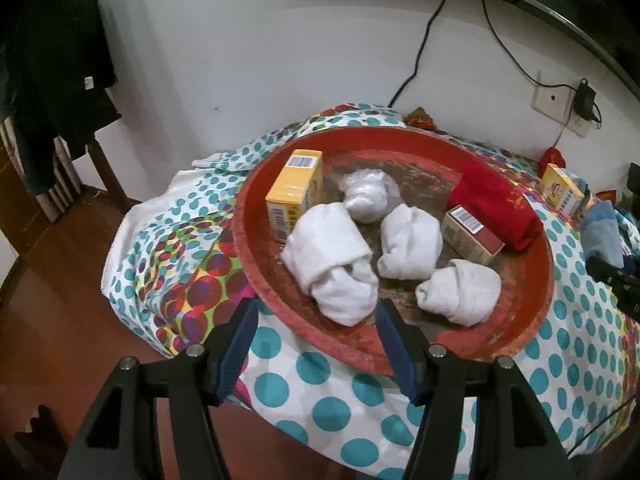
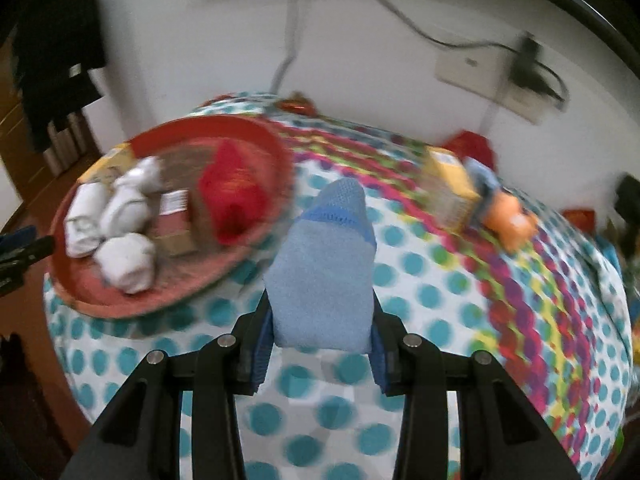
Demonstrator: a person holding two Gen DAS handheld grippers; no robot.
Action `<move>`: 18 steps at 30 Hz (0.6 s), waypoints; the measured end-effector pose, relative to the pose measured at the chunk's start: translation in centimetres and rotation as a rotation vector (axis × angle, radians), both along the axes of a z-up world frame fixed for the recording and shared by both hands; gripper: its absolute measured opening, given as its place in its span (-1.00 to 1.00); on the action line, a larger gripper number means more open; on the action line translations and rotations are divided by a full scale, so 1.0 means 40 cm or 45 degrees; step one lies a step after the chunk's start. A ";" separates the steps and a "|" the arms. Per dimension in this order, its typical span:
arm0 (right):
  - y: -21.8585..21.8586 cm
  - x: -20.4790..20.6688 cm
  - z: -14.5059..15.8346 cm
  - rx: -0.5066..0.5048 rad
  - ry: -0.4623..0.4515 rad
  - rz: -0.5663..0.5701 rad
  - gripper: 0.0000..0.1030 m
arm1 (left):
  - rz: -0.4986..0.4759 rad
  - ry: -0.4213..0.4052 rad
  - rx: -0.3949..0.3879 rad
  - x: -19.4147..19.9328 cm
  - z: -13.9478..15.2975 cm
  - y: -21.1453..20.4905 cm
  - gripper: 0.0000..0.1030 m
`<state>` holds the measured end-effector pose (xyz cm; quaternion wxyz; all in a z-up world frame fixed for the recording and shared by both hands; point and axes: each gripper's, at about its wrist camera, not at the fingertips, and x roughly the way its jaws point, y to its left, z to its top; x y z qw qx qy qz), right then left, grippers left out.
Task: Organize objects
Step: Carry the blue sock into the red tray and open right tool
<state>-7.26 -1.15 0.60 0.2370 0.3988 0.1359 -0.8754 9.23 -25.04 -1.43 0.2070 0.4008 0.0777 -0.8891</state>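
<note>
The red tray (image 1: 256, 276) was taken as the landmark. A rolled blue sock (image 2: 324, 264) was held clamped between the two pads of the right gripper (image 2: 320, 344), above the dotted tablecloth (image 2: 432, 292) and to the right of the tray, well clear of its rim; the right-wrist view was blurred, so fine detail of the grip could not be read. The left gripper (image 1: 316, 316) was seen with its fingers apart and nothing between them, poised at the tray's near edge just short of the nearest white sock roll (image 1: 332, 268). Inside the tray, further white rolls, a yellow box (image 1: 294, 196) at the far left, a small brown-and-red box (image 1: 472, 234) and a folded red cloth (image 1: 496, 208) toward the right side were already gathered. The step in hand was judged to be the carrying of the blue sock to the tray. It was judged best done by keeping the clamp firm on the soft roll, clearing the raised rim before lowering, and choosing the bare patch of tray floor near the front right, so that the boxes would not be toppled. Outside the tray, to its right, another yellow box (image 2: 452, 188) and an orange-and-blue item (image 2: 508, 216) remained on the cloth.
</note>
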 end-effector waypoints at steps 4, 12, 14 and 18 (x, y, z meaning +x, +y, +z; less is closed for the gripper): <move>-0.095 0.009 0.002 -0.012 -0.009 0.078 -0.25 | 0.014 0.003 0.004 0.003 0.000 -0.009 0.22; -0.279 0.007 0.004 -0.021 -0.019 0.202 -0.23 | 0.003 -0.019 0.001 -0.001 -0.006 -0.008 0.22; -0.316 0.002 0.000 0.000 -0.017 0.220 -0.23 | 0.008 -0.021 -0.002 -0.001 -0.007 -0.009 0.22; -0.377 -0.014 -0.007 0.041 -0.027 0.240 -0.23 | 0.015 -0.021 -0.010 -0.002 -0.007 -0.011 0.22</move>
